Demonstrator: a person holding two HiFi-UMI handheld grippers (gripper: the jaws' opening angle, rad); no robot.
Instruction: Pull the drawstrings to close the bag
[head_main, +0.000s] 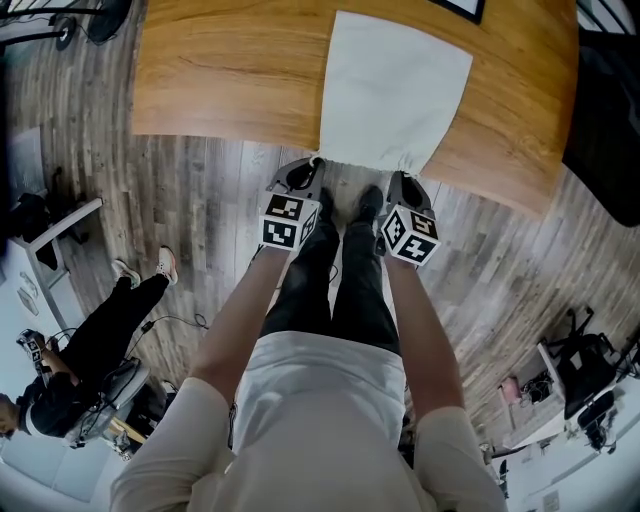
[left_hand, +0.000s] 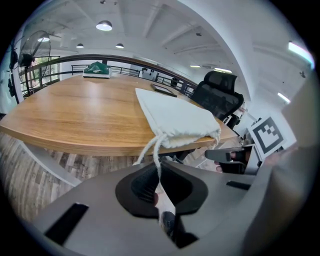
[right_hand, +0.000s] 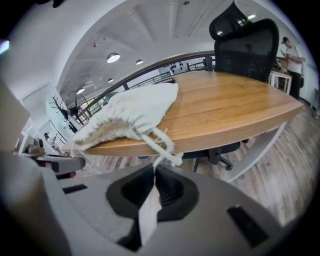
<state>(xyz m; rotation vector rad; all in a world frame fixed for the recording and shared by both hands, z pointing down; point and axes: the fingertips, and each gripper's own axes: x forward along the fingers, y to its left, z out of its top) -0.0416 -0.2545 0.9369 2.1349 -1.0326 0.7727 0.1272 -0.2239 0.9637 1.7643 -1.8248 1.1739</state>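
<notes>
Lying at table (head_main: 220, 80) edge, cinched bag (head_main: 390, 90); left gripper (head_main: 308, 168), right gripper (head_main: 404, 178) fingers (left_hand: 142, 187) clamped on drawstrings (left_hand: 158, 149)

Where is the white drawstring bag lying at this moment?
In the head view the white bag lies on the wooden table, right of centre, its gathered mouth at the near edge, just ahead of the left gripper and right gripper.

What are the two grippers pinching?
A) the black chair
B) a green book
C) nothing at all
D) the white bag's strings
D: the left gripper is shut on the left drawstring and the right gripper is shut on the right drawstring, both cords running up to the white bag at the edge of the table.
</notes>
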